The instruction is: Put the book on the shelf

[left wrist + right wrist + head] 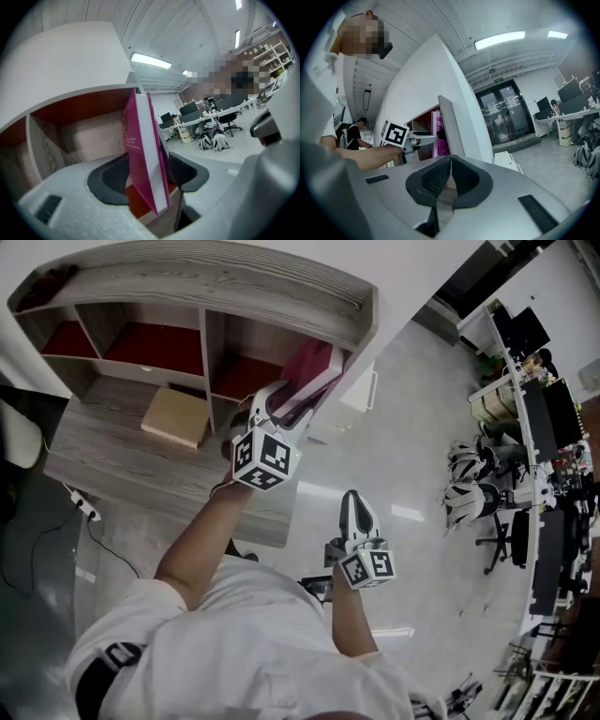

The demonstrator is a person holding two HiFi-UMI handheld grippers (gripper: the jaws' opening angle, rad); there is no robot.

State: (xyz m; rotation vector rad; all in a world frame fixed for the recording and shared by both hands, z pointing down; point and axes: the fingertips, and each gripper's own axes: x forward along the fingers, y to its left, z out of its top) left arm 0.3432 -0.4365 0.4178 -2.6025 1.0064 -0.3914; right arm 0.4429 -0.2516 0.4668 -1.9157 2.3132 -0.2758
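The pink book (314,371) stands tilted in the right-hand compartment of the grey wooden shelf (216,287), whose inside is red. My left gripper (286,401) reaches into that compartment. In the left gripper view the book (145,154) stands upright between the jaws of my left gripper (147,171), its lower corner on the shelf floor. The pads sit spread wide at its covers and do not seem to press. My right gripper (354,504) hangs lower and to the right, away from the shelf, shut and empty. The right gripper view shows its jaws (450,161) meeting, with the book (439,136) beyond.
A cardboard box (175,415) lies on the wooden desk (112,460) under the shelf. A power strip (84,507) lies on the floor at left. Office desks with monitors (534,418) and backpacks (469,484) stand to the right. A person (358,129) stands in the background.
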